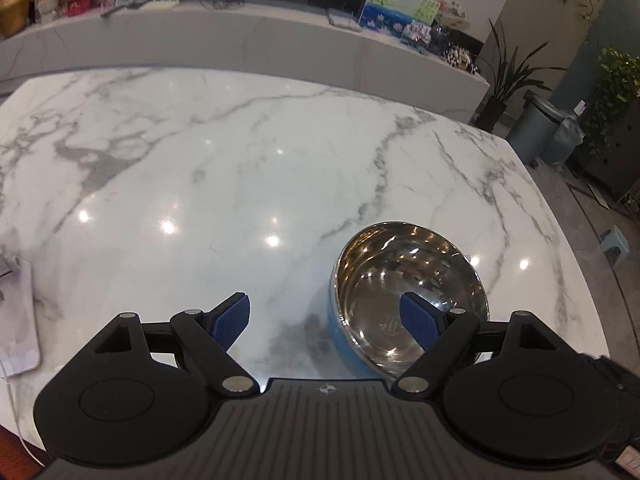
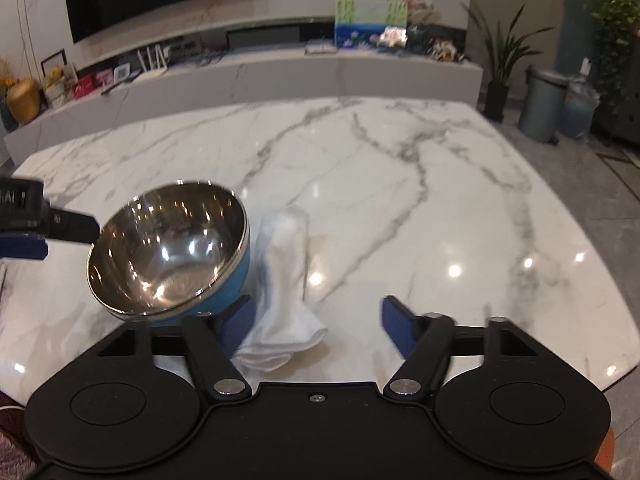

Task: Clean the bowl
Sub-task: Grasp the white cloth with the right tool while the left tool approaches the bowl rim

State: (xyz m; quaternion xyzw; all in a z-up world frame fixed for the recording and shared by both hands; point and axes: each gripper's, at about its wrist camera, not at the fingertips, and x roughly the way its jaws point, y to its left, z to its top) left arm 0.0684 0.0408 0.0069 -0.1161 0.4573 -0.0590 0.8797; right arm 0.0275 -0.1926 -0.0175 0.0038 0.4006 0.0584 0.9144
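A steel bowl (image 1: 408, 292) with a blue outside stands on the white marble table (image 1: 240, 168). My left gripper (image 1: 326, 318) is open, with its right finger hovering over the bowl's inside and the bowl's left rim between the jaws, unpressed. In the right wrist view the bowl (image 2: 168, 248) looks tipped toward the camera, and a black fingertip (image 2: 76, 229) of the left gripper reaches its left rim. A rolled white cloth (image 2: 286, 280) lies just right of the bowl. My right gripper (image 2: 320, 322) is open around the cloth's near end, its left pad close to the cloth.
A white flat device with a cable (image 1: 16, 312) lies at the table's left edge. Behind the table runs a long marble counter (image 2: 280, 72) with boxes and pictures. A grey bin (image 2: 544, 104) and potted plants stand on the floor at the right.
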